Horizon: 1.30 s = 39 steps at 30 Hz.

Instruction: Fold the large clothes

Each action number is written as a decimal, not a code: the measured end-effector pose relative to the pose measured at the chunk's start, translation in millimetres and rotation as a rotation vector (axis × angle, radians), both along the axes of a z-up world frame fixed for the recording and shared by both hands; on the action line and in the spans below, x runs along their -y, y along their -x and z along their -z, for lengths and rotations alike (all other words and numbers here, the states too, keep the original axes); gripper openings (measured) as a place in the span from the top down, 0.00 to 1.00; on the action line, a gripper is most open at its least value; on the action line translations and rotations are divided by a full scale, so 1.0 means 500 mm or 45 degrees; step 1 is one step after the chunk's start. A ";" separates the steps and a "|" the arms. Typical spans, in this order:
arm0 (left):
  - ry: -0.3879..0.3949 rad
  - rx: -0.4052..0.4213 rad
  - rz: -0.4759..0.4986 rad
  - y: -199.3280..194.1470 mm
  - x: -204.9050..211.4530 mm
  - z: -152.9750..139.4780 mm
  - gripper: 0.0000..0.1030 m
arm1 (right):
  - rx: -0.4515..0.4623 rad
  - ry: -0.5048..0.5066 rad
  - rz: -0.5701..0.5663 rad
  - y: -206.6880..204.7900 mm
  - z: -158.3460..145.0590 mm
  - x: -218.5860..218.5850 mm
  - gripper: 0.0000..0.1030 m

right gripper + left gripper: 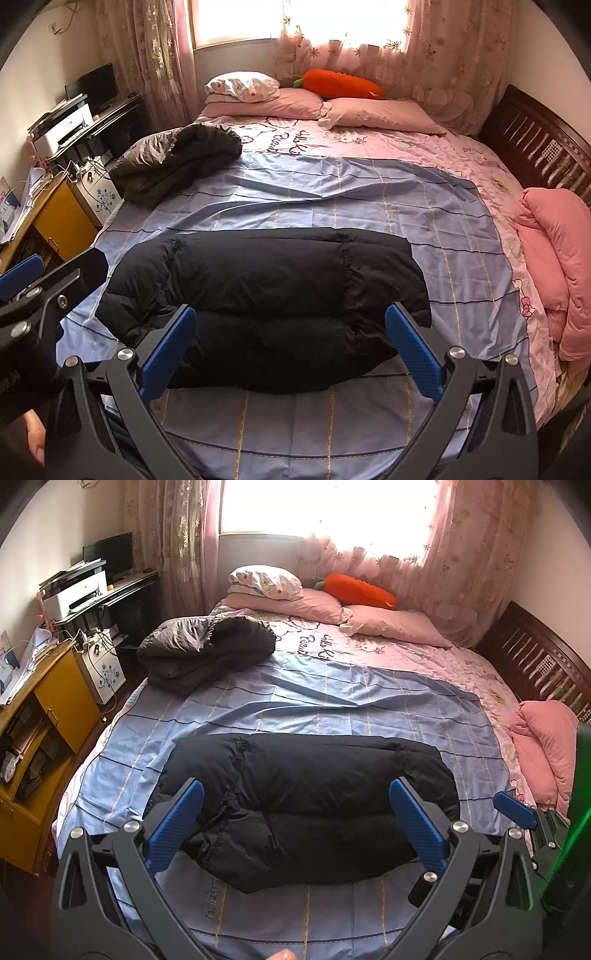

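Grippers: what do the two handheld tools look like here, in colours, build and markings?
Both the left gripper and right gripper match: black angular linkage arms with silver round pivot bolts, and ribbed blue fingers. No markings visible. A dark sleeve shows at the right view's lower left.

Home bedroom: bed (369,177), pillows (380,110), curtained window (295,18), probably printer (62,129).

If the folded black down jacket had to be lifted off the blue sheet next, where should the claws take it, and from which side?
The black down jacket lies folded into a wide, puffy bundle across the blue sheet. Probably best gripped at its two short ends, left claw at the left end, right claw at the right, coming in low from the near edge. Both are open, and the thinner end edges should fit better than the bulging middle.
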<state>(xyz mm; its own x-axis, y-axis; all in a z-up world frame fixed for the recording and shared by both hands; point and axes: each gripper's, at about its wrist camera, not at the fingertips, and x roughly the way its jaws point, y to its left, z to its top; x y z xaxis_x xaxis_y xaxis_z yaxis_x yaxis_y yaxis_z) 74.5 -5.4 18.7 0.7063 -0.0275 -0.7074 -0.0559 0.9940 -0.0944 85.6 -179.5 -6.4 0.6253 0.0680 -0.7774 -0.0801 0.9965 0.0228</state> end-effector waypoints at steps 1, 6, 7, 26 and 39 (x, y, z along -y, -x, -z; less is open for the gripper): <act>0.001 -0.001 -0.001 0.001 0.000 0.001 0.02 | 0.000 0.000 0.003 0.001 0.001 -0.001 0.01; -0.005 0.004 -0.003 0.003 0.001 0.002 0.02 | 0.000 -0.003 0.002 0.001 0.000 -0.002 0.01; -0.004 0.003 -0.003 0.004 0.000 0.003 0.02 | -0.001 -0.002 0.001 0.000 0.001 0.000 0.01; -0.004 0.004 0.002 0.005 -0.001 0.003 0.02 | -0.002 -0.003 0.002 0.003 -0.001 -0.007 0.01; -0.006 0.004 0.001 0.004 0.001 0.002 0.02 | -0.002 -0.005 0.002 0.004 0.000 -0.007 0.01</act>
<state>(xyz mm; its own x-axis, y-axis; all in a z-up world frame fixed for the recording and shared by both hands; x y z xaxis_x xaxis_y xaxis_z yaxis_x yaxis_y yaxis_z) 72.4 -5.7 17.5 0.7087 -0.0248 -0.7051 -0.0548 0.9944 -0.0901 83.8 -175.8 -6.4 0.6245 0.0698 -0.7779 -0.0782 0.9966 0.0266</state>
